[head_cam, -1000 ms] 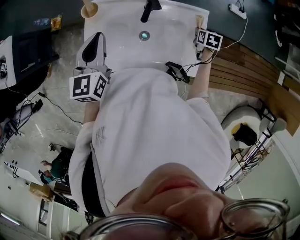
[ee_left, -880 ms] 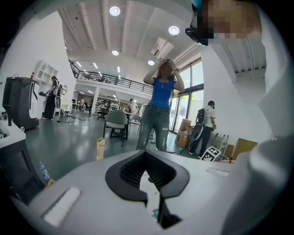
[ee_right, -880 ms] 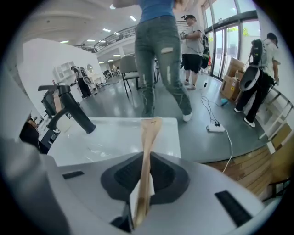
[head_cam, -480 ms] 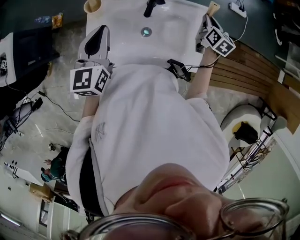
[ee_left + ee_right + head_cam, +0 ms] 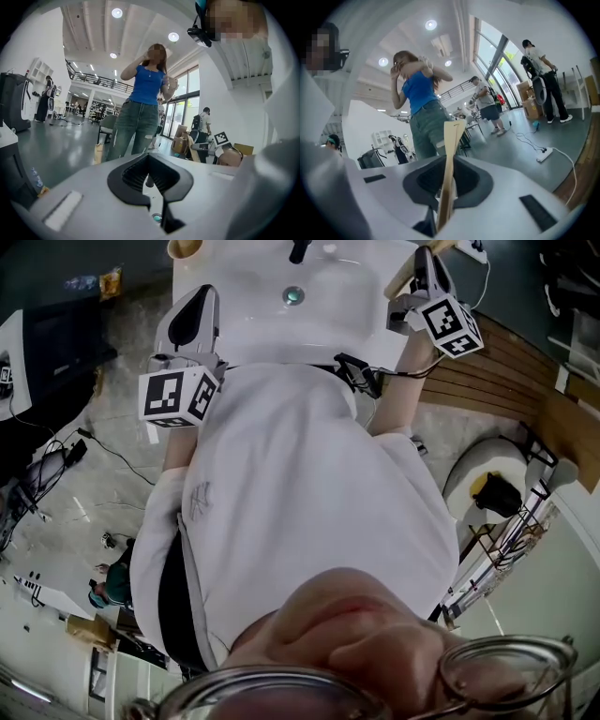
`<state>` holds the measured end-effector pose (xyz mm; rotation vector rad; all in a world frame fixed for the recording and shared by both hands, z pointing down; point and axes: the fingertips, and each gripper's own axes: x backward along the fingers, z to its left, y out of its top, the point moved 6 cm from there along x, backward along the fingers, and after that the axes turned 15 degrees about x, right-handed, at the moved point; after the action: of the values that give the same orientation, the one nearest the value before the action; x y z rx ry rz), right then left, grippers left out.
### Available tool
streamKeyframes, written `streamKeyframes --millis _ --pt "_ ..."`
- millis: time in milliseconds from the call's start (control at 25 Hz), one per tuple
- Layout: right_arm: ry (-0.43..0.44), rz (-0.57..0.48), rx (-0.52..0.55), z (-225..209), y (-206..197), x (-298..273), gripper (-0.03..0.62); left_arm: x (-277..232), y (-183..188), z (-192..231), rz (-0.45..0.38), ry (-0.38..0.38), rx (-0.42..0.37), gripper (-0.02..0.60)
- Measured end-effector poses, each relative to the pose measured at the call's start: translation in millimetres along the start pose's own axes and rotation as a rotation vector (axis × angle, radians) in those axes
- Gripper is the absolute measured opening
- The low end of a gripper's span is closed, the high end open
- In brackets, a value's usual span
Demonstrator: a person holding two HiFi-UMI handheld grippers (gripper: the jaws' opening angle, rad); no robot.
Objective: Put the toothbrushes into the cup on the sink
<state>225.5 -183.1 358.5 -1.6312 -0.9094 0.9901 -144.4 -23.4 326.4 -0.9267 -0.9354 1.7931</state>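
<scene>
A white sink (image 5: 253, 324) fills the top of the head view, with a tan cup (image 5: 184, 247) on its far left corner. My right gripper (image 5: 424, 266) hangs above the sink's right edge, shut on a pale wooden toothbrush (image 5: 399, 281). In the right gripper view the toothbrush (image 5: 452, 145) stands nearly upright between the dark pads of the right gripper (image 5: 449, 166). Over the sink's left side my left gripper (image 5: 200, 294) is shut with nothing in it; in its own view the left gripper (image 5: 149, 159) looks level across the room.
The faucet (image 5: 300, 249) and drain (image 5: 294, 295) lie mid-sink. A black device with cables (image 5: 356, 376) sits at the sink's near edge. A power strip (image 5: 473, 249) lies on the floor at the right, by wooden boards (image 5: 506, 371). A person in a blue top (image 5: 145, 93) stands beyond.
My right gripper has lifted from the sink's right edge and turned from pointing down towards level, carrying the toothbrush. The left gripper has stayed almost where it was.
</scene>
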Motion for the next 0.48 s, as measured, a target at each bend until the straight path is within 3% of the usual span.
streamKeyframes --millis 200,480 --pt "0.021 -0.175 -0.093 20 23 23 0.038 5 5 1 -0.013 -0.025 -0.006 0.008" --pt "-0.007 -0.335 -0.125 28 37 54 0.038 10 7 -1 -0.024 -0.052 -0.015 0.008"
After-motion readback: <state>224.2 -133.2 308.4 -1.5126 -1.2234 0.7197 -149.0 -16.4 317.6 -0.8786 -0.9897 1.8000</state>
